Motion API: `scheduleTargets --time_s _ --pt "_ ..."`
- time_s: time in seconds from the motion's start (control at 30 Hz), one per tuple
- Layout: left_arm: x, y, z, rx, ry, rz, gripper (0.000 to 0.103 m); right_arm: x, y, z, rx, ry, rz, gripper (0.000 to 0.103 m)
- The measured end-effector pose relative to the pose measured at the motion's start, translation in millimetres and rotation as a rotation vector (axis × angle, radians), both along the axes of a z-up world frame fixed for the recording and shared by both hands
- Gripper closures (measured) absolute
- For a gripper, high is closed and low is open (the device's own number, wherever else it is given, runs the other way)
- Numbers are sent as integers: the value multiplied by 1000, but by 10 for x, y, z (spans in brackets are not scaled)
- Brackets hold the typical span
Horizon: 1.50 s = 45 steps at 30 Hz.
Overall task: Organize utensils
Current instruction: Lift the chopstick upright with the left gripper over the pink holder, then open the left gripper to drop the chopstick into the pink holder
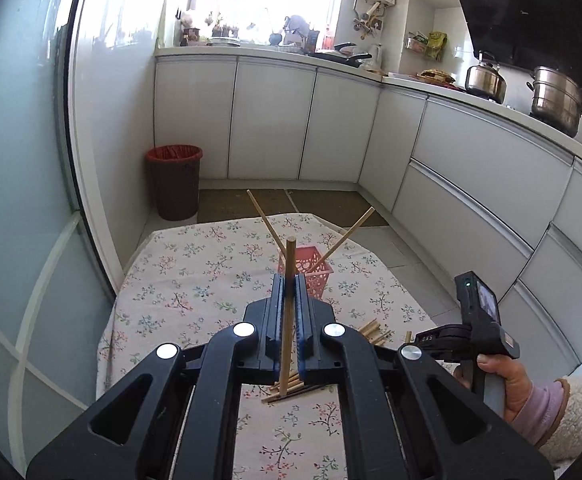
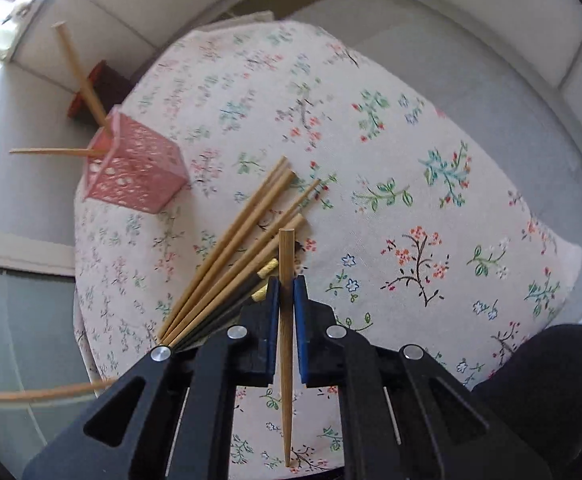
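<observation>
My left gripper (image 1: 290, 280) is shut on a bamboo chopstick (image 1: 288, 320) that stands upright between its blue pads, above the floral table. Beyond it a pink lattice basket (image 1: 311, 270) holds two chopsticks that lean out to either side. My right gripper (image 2: 287, 284) is shut on another bamboo chopstick (image 2: 286, 352), whose thin tip points back toward the camera. Just left of it lies a fanned pile of loose chopsticks (image 2: 235, 248), some bamboo, some dark with gold bands. The pink basket (image 2: 135, 168) with its two chopsticks stands at the far left there.
The flowered tablecloth (image 1: 195, 264) covers a small table. A red-lined bin (image 1: 174, 180) stands on the floor beyond it, by white kitchen cabinets (image 1: 271, 120). A hand in a pale sleeve (image 1: 531, 392) holds the other gripper at the right.
</observation>
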<state>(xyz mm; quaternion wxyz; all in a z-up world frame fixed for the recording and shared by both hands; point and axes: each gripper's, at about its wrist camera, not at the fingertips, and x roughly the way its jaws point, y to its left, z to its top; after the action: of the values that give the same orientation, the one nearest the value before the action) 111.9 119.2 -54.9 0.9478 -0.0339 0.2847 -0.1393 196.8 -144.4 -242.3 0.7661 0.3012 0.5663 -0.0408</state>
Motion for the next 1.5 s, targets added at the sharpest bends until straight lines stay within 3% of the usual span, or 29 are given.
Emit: scheduleTargets --time_s 0.13,0.3,0.6,0.77,0.93,1.1,1.27,1.3,1.37,1.5 --pt "78 -40 1 -40 33 3 98 -182 24 492 -24 -186 103 95" --pt "237 -120 63 -47 46 11 98 -378 -23 1061 -49 -380 152 95" --pt "615 -347 417 -48 -9 22 98 -374 -233 1847 20 -614 112 95" --pt "981 -529 655 -34 -78 54 98 -274 -394 2085 31 -673 77 95" --pt "1393 -703 668 1 -96 80 98 -175 -477 2172 23 -700 61 95" --pt "1779 -823 388 58 -69 121 98 -72 -470 2177 4 -712 60 95" --pt "2041 -785 -156 50 56 110 95 88 -400 2153 -3 -729 61 95" --pt "2042 -728 -241 29 83 109 92 137 -376 2157 0 -732 63 95" --pt "1973 -582 -280 -26 94 130 74 221 -320 2176 -6 -745 67 95" --pt "1620 -193 -119 -161 16 205 58 429 -169 2244 -30 -776 73 95"
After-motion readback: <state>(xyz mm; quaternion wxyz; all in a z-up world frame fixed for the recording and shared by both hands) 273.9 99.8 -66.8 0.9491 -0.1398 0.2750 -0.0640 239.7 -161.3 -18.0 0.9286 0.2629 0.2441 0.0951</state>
